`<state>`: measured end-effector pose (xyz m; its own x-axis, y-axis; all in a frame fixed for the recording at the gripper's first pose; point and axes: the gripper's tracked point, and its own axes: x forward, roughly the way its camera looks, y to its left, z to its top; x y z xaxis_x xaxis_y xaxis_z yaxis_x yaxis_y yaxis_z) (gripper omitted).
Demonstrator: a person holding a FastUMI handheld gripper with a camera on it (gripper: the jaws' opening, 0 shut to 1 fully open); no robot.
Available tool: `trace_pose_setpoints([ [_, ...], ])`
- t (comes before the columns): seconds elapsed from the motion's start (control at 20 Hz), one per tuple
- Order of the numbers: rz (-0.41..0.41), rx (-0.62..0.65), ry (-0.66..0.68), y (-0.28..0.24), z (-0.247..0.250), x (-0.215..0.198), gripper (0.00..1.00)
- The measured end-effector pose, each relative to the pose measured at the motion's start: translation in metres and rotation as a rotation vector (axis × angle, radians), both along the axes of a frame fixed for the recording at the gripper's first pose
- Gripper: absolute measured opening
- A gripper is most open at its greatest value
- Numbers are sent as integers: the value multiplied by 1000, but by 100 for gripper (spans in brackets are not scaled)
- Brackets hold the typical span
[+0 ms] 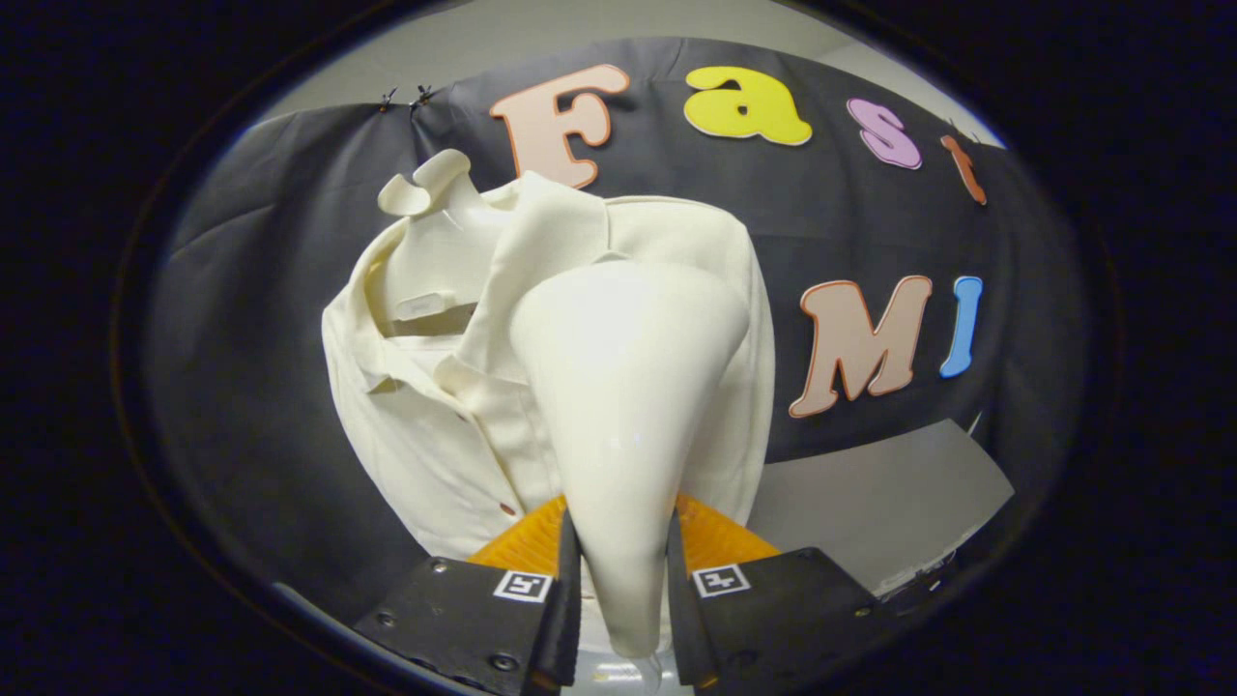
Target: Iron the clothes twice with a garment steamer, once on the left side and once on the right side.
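Your tool [618, 570] is clenched on the garment steamer [628, 406], both fingers [565, 580] pressing its narrow handle from either side. Beyond them the steamer widens to a broad cream head, raised in front of the shirt's right half. That cream collared shirt [425, 425] hangs on a hanger [425, 188] against the dark cloth wall [251, 319].
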<state>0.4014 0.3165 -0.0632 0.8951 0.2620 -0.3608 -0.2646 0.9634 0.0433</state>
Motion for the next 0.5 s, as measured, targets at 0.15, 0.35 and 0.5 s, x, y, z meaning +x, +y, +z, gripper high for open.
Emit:
trace_pose_setpoints([
  [0.15,8,-14,0,1,-15,5,39],
  [0.35,16,-16,52,0,-55,8,39],
  [0.5,26,-17,103,-1,-87,11,39],
])
